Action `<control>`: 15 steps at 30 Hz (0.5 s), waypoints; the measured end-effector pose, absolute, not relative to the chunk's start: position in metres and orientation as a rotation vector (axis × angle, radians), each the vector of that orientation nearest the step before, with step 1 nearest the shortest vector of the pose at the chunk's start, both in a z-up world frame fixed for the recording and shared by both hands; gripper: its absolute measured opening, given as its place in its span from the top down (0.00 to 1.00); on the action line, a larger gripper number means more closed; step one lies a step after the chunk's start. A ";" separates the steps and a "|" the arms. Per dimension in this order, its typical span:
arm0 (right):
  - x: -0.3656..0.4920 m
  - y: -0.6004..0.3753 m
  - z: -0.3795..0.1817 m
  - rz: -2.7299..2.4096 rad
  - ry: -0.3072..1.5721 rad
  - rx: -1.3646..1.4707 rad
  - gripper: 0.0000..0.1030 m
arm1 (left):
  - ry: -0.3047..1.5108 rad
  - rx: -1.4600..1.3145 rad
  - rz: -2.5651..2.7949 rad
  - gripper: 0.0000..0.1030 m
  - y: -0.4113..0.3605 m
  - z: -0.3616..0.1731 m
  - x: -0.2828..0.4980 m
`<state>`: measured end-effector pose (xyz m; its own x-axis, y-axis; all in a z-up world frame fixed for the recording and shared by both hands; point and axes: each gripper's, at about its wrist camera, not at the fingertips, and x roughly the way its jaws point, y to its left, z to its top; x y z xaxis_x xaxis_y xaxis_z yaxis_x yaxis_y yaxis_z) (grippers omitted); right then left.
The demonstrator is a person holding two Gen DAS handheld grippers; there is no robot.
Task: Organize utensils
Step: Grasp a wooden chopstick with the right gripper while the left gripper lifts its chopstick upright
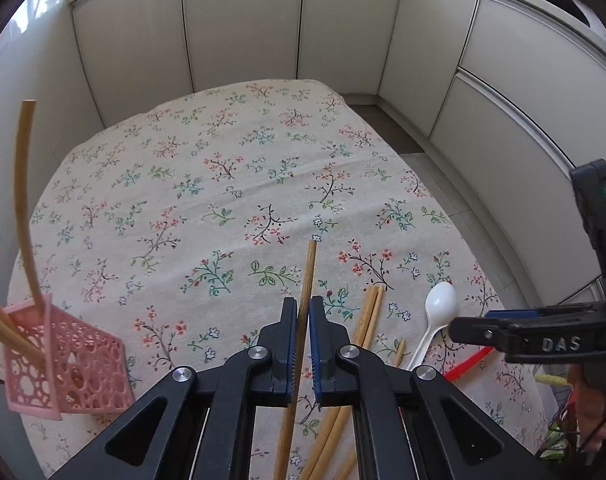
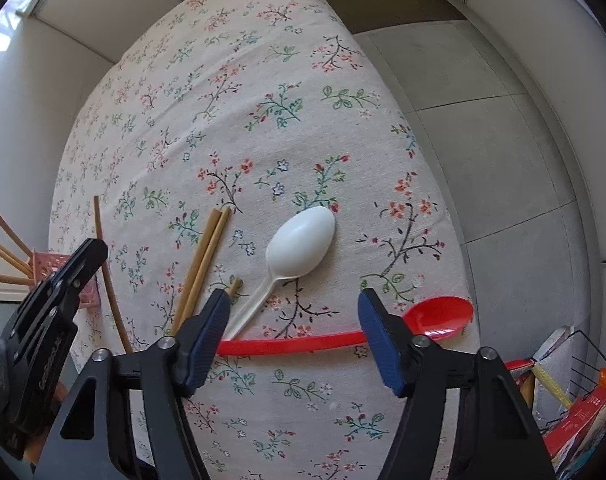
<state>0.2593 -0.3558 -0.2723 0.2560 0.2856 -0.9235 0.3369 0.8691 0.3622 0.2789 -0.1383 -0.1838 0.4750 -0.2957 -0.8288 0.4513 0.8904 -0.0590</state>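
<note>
Left tool (image 1: 303, 344) pinching 1 chopstick (image 1: 309, 268); pink basket (image 1: 83, 364) with chopsticks (image 1: 23, 200); right tool (image 2: 293, 336) spread.

A single wooden chopstick (image 1: 305, 280) stood clamped between blue pads, lifted clear of the cloth and slanting away from the camera. Two further chopsticks (image 2: 201, 264) lay side by side on the flowered tablecloth, ends aligned, with the tip of another chopstick (image 2: 235, 286) just beside them. A white plastic spoon (image 2: 299, 246) lay bowl-down, its handle running toward the red spoon (image 2: 439, 316), whose long handle crossed the cloth horizontally near the table edge. A pink perforated basket (image 1: 85, 364) stood at the left edge, holding several chopsticks (image 1: 25, 208) that leaned outward.
</note>
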 end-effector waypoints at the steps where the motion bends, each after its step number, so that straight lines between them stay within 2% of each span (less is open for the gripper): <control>1: 0.263 -0.352 -0.273 -0.020 1.329 0.573 0.50 | 0.965 0.183 -0.461 0.95 -0.134 -0.180 0.274; 2: 0.267 -0.348 -0.274 -0.005 1.324 0.588 0.59 | 0.957 0.187 -0.461 0.95 -0.131 -0.177 0.271; 7: 0.289 -0.325 -0.282 0.023 1.332 0.615 0.78 | 0.939 0.169 -0.460 0.95 -0.110 -0.168 0.261; 10: 0.301 -0.314 -0.289 0.019 1.349 0.613 0.83 | 0.920 0.165 -0.463 0.95 -0.097 -0.160 0.254; 15: 0.311 -0.304 -0.299 -0.015 1.371 0.604 0.85 | 0.907 0.160 -0.468 0.95 -0.080 -0.152 0.246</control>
<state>0.3112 -0.3043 -0.2990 0.2235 0.3325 -0.9163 0.3518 0.8491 0.3939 0.2461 -0.0804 -0.1521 0.5239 -0.3229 -0.7882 0.4553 0.8882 -0.0612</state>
